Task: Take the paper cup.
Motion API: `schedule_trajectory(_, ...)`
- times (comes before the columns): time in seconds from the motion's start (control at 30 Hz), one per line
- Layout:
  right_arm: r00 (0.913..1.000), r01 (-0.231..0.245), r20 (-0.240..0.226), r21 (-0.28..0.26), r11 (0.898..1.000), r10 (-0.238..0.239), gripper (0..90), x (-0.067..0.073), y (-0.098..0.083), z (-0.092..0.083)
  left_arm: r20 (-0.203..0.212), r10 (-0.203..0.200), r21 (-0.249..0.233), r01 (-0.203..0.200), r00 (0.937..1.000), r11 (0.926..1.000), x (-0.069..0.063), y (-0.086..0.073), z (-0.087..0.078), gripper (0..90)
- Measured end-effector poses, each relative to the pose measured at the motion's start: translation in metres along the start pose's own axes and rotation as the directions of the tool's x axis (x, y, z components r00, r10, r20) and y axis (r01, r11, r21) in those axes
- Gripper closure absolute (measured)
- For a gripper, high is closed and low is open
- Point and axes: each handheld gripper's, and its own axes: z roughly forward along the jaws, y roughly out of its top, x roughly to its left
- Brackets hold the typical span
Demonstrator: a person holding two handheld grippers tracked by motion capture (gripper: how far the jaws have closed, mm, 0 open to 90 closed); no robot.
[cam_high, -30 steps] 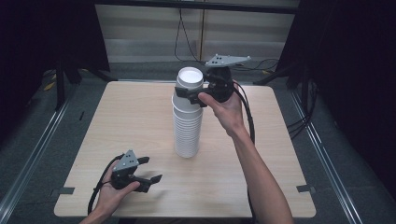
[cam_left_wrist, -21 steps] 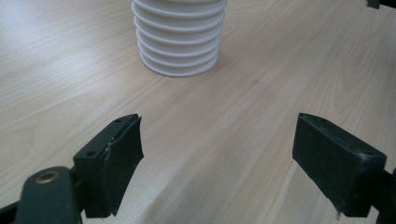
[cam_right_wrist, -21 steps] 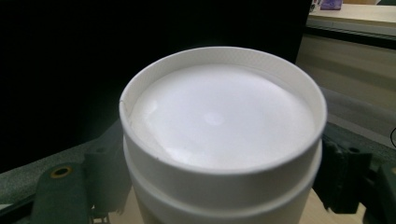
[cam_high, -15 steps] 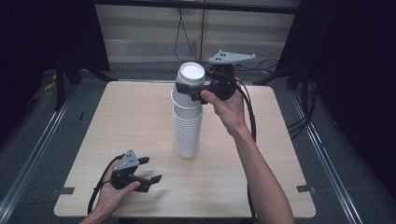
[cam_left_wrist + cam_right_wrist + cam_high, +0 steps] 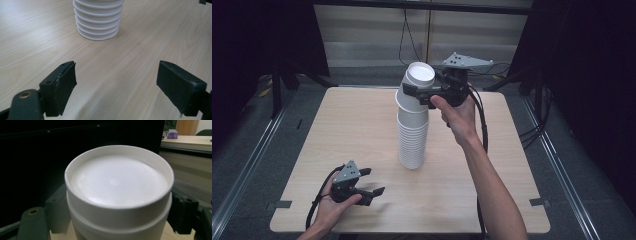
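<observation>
A tall stack of white paper cups (image 5: 413,140) stands upside down near the middle of the wooden table (image 5: 492,165). My right gripper (image 5: 417,95) is shut on the top cup (image 5: 419,80), which leans off the stack's line. In the right gripper view that cup (image 5: 117,182) has its flat bottom up, with a black jaw pressed on each side. My left gripper (image 5: 373,181) rests on the table at the front left, open and holding nothing. In the left gripper view its jaws (image 5: 116,82) stand wide apart, pointing at the stack's base (image 5: 98,20) farther off.
Black cables trail from both grippers across the table. Metal rails run along the floor on both sides of the table. A dark backdrop and a pale wall panel stand behind the far edge.
My right gripper has raised and tilted the top cup a little off the stack. The left gripper has stayed where it was.
</observation>
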Motion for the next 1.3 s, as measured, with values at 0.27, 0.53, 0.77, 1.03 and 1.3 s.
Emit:
schedule_trajectory(0.27,0.9998,0.014,-0.011,-0.039,0.999,-0.014,20.8,0.004,0.006,-0.005,-0.011,0.021,-0.001,-0.021,0.9997,0.9998,-0.002,0.000,0.000,15.8)
schedule_trajectory(0.53,0.9995,0.032,-0.005,-0.075,0.997,-0.033,20.8,0.004,0.007,-0.010,-0.012,0.020,-0.002,-0.020,0.9997,0.9998,-0.002,0.000,0.000,15.8)
schedule_trajectory(0.77,0.9993,0.037,-0.006,-0.109,0.993,-0.037,20.9,0.004,0.009,-0.015,-0.015,0.029,0.002,-0.029,0.9995,0.9996,-0.003,0.001,0.000,16.0)
schedule_trajectory(1.03,0.9996,0.023,-0.015,-0.134,0.991,-0.026,20.9,0.002,0.011,-0.023,-0.029,0.018,-0.003,-0.018,0.9994,0.9998,-0.002,0.001,-0.001,16.0)
schedule_trajectory(1.3,0.9997,0.023,0.000,-0.147,0.989,-0.023,20.9,-0.002,0.010,-0.038,-0.020,0.007,-0.009,-0.007,0.9998,0.9999,0.001,0.002,-0.001,16.0)
